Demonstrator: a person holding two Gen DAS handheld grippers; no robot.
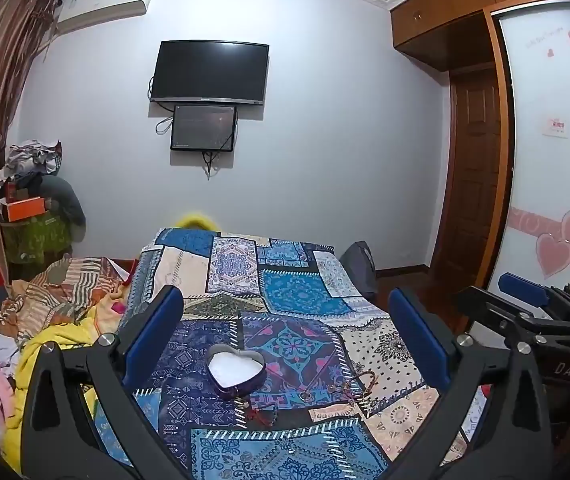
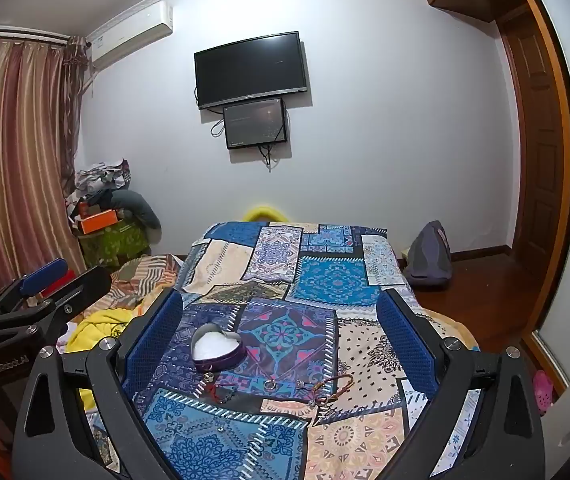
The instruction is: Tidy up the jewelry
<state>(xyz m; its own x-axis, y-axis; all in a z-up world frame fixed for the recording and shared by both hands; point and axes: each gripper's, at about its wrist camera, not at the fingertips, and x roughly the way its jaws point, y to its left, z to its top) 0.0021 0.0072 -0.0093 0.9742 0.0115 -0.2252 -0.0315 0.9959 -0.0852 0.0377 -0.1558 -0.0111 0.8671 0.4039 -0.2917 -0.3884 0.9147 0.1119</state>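
A heart-shaped tin (image 1: 235, 368) with a white lining lies open on the patchwork cloth (image 1: 297, 292). Just in front of the tin (image 2: 216, 346) lie a red cord piece (image 1: 261, 414) (image 2: 221, 390), a small ring (image 1: 304, 397) (image 2: 271, 385) and a braided bracelet (image 1: 359, 384) (image 2: 335, 386). My left gripper (image 1: 287, 336) hovers above the cloth (image 2: 333, 280), open, with nothing between its blue pads. To its right, my right gripper (image 2: 281, 338) is also open and empty. Each gripper shows at the edge of the other's view: the right one (image 1: 525, 308), the left one (image 2: 41, 280).
Rumpled blankets and clothes (image 1: 57, 304) lie left of the cloth. A cluttered pile with an orange box (image 2: 97, 220) stands by the striped curtain (image 2: 13, 160). A television (image 2: 251, 68) hangs on the far wall. A grey bag (image 2: 429, 256) sits on the wooden floor by the door.
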